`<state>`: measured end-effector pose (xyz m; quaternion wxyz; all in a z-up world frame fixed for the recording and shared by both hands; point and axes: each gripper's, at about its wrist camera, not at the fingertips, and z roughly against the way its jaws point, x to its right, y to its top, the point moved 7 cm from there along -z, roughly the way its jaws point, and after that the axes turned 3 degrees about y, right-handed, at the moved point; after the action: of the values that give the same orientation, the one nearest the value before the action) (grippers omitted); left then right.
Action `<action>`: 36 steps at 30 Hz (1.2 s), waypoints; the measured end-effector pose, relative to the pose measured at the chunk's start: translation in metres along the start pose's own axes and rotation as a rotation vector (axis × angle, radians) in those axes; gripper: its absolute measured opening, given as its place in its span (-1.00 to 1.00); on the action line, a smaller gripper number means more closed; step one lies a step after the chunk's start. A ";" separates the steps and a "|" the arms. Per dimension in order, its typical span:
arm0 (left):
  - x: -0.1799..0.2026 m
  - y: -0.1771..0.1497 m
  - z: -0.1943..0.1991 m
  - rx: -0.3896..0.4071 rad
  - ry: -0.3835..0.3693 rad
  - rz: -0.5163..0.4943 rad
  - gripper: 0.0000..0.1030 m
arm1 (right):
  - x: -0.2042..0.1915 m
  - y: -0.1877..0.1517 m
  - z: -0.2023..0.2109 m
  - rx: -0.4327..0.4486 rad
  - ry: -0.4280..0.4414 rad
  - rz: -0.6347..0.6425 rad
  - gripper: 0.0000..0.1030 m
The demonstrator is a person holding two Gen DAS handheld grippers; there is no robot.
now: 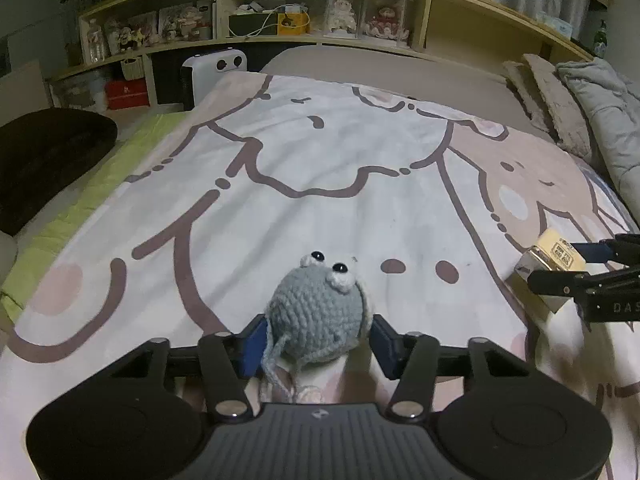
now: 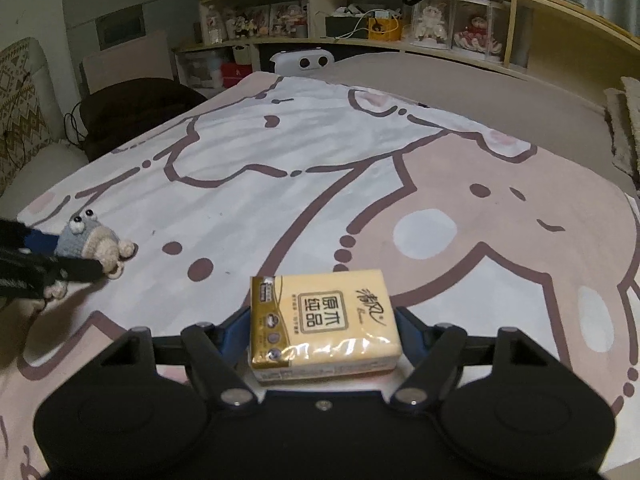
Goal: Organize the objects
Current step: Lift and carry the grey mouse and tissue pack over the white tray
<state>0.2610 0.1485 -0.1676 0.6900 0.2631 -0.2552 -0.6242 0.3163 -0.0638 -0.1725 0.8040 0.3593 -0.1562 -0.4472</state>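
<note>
A grey crocheted toy [image 1: 316, 316] with googly eyes sits between the blue pads of my left gripper [image 1: 318, 346], which is shut on it just above the cartoon bedspread [image 1: 320, 184]. The toy also shows in the right wrist view [image 2: 90, 242], with its beige feet pointing right. A yellow tissue pack [image 2: 322, 324] lies between the pads of my right gripper [image 2: 324, 338], which is shut on it. The pack also shows at the right edge of the left wrist view [image 1: 550, 264], held by the right gripper [image 1: 560, 266].
A wooden shelf [image 1: 320, 40] with boxed dolls and clutter runs along the far side of the bed. A white device [image 1: 214, 70] stands at the bed's far edge. A dark cushion [image 1: 48, 160] lies to the left. Grey pillows [image 1: 600, 112] lie to the right.
</note>
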 end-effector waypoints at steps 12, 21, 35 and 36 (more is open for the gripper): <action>0.014 0.018 0.033 0.070 -0.049 0.047 0.00 | -0.004 0.012 0.041 0.070 0.008 -0.058 0.46; 0.045 0.032 0.078 0.131 -0.126 0.046 0.00 | 0.010 0.021 0.104 0.135 -0.063 -0.136 0.46; 0.077 0.027 0.130 0.173 -0.209 0.033 0.00 | 0.037 0.004 0.198 0.181 -0.199 -0.230 0.46; 0.081 0.026 0.133 0.178 -0.217 0.027 0.00 | 0.040 0.001 0.204 0.184 -0.207 -0.238 0.46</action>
<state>0.1972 0.0640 -0.0506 0.6408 0.2506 -0.3862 -0.6144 0.2216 -0.1861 -0.0332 0.6890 0.3992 -0.2347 -0.5575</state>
